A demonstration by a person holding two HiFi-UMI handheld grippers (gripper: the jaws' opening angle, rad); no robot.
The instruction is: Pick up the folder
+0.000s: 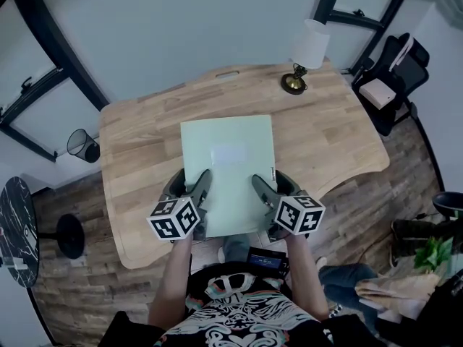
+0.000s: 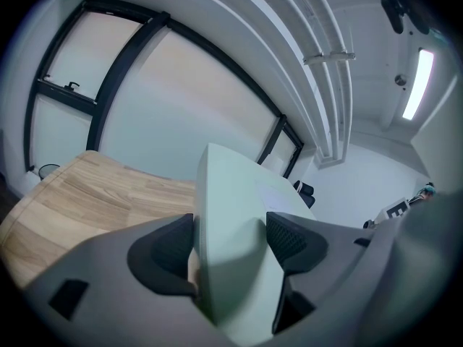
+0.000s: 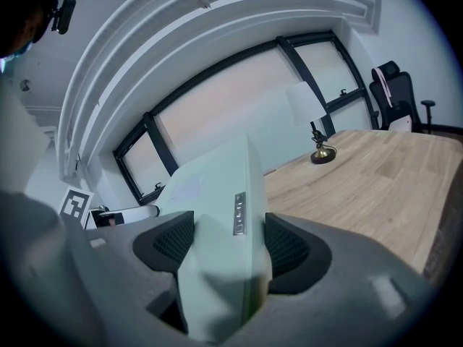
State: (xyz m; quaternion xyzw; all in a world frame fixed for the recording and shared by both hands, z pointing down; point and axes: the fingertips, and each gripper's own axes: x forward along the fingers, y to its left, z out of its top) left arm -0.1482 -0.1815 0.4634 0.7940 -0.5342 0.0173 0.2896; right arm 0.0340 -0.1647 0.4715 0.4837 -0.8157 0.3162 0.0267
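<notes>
One green folder [image 1: 228, 157] tight in both left tongs [image 1: 192, 183] and right tongs [image 1: 273, 186], seemingly just above one desk [image 1: 145, 139].

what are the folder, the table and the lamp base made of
Folder: probably plastic or coated card, pale green and matte. Its surface is smooth and even, and it looks stiff and flat.
Table: light wood with a satin finish. Grain and joined strips show.
Lamp base: likely brass-toned metal, glossy. It glints gold.
</notes>
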